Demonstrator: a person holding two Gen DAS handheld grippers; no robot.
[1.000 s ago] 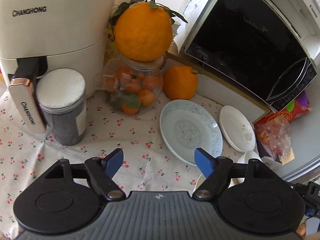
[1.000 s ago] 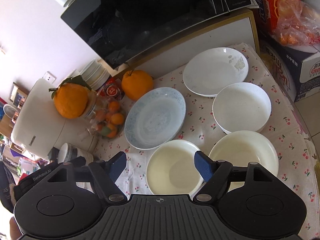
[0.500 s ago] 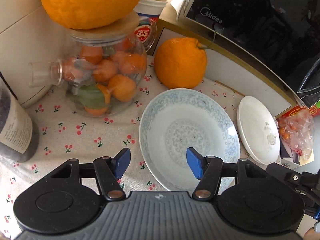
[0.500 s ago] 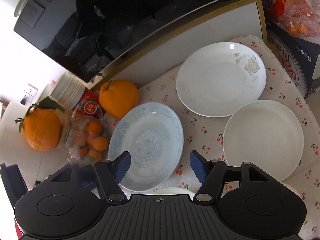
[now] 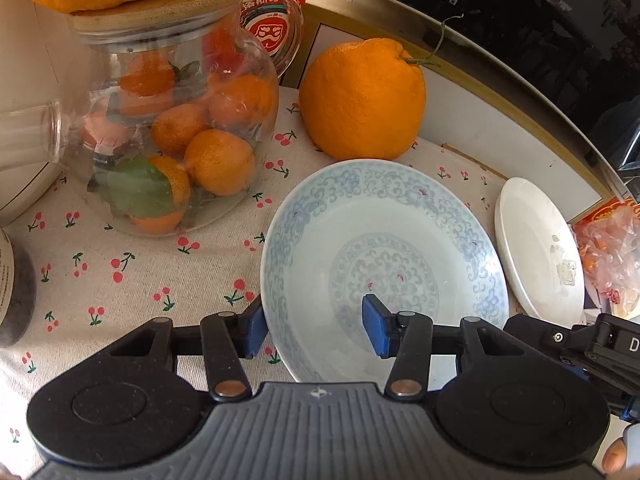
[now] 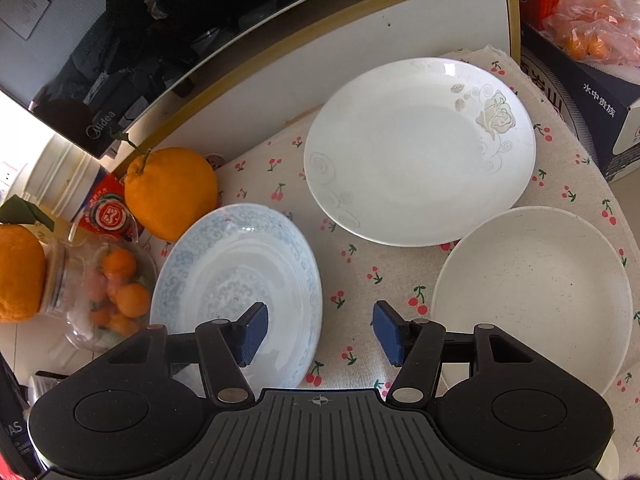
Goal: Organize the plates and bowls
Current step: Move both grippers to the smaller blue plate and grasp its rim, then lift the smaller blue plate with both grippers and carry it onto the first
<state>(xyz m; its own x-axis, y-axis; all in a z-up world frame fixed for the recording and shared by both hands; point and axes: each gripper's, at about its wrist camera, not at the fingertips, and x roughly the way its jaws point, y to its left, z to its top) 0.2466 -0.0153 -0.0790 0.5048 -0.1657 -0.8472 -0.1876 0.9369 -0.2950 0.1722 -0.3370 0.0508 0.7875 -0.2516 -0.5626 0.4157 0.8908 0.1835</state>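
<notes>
straddling the near-left rim of the blue plate (image 5: 384, 256), the left gripper (image 5: 316, 330) has its jaws apart, one pad outside the rim over the cloth (image 5: 120, 264) and the other pad above the plate's well; nothing is clamped yet. to do this step well, lower until the outer pad sits under the rim's lip, keep the inner pad on the sloped wall rather than the flat centre, then close squarely so the glazed surface does not slip; lift level and away from the jar (image 5: 168, 128) and the orange (image 5: 362, 100) just behind the plate, both near enough to be knocked. the right gripper (image 6: 320, 332) is also spread and holds nothing; it hangs over the cloth between the blue plate (image 6: 240, 288) and the bowl (image 6: 536, 296), its left pad over the plate's right edge, so it should stay clear of the lift path. the likely destination is the white plate (image 6: 420, 148), which lies near the microwave (image 6: 160, 20), apart from the blue plate. count in view: plates, two (one blue-patterned, one white with a rose); bowls, one; large oranges, two, one resting on the jar lid; jars of small oranges, one.
</notes>
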